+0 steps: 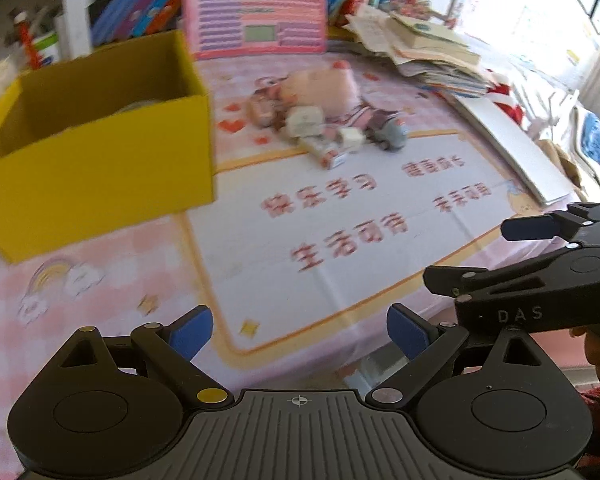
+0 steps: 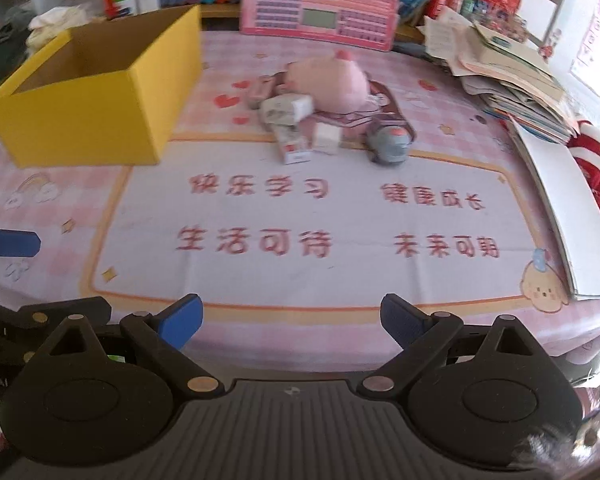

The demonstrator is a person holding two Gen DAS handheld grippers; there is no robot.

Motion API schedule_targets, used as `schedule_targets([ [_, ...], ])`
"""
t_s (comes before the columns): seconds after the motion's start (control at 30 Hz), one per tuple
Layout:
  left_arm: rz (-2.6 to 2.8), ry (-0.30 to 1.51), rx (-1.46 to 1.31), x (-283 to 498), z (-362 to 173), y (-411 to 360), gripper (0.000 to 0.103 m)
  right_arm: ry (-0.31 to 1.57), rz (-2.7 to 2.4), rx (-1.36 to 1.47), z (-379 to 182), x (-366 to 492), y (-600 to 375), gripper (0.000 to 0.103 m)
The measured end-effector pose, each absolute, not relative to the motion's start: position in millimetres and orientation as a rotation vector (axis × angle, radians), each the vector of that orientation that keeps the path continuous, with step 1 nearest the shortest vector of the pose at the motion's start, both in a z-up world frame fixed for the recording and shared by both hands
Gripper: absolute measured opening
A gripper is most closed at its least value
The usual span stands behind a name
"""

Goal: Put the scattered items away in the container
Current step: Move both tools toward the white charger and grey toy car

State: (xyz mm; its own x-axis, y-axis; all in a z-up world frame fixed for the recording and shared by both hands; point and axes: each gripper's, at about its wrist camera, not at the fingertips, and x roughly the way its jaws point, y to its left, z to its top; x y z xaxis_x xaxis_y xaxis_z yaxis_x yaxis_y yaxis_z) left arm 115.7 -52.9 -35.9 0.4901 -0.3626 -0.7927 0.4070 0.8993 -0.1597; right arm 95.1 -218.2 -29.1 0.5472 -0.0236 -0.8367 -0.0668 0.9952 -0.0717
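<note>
- Starting out, we judge: the yellow box (image 2: 96, 92) looks nearly empty, something pale just showing inside.
- Left to tidy: a pink plush toy (image 2: 324, 82), small cartons (image 2: 290, 146) and a grey toy (image 2: 392, 144), clustered mid-counter (image 2: 300, 280), beside the box.
- We hold the left hand-held gripper (image 1: 298, 334) and right hand-held gripper (image 2: 292, 322) spread apart, empty, well short of the cluster.

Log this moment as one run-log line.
left gripper open, empty | right gripper open, empty | pile on table | yellow box open
</note>
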Motion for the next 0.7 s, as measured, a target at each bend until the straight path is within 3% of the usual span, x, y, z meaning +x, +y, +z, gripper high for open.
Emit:
schedule_targets([
  [0.37,-0.560,0.860,0.135,148.9,-31.4,-114.4,0.094,0.925,0.006,-0.065,-22.0,134.0,-267.3,0.094],
  [0.53,-0.537,0.848,0.121,171.0,-30.4,-128.2,0.085,0.911,0.025,-0.069,-23.2,156.5,-281.5,0.091],
  [0.7,-0.495,0.851,0.098,197.9,-32.6,-142.1,0.070,0.912,0.046,-0.055,-29.5,183.1,-297.0,0.077],
])
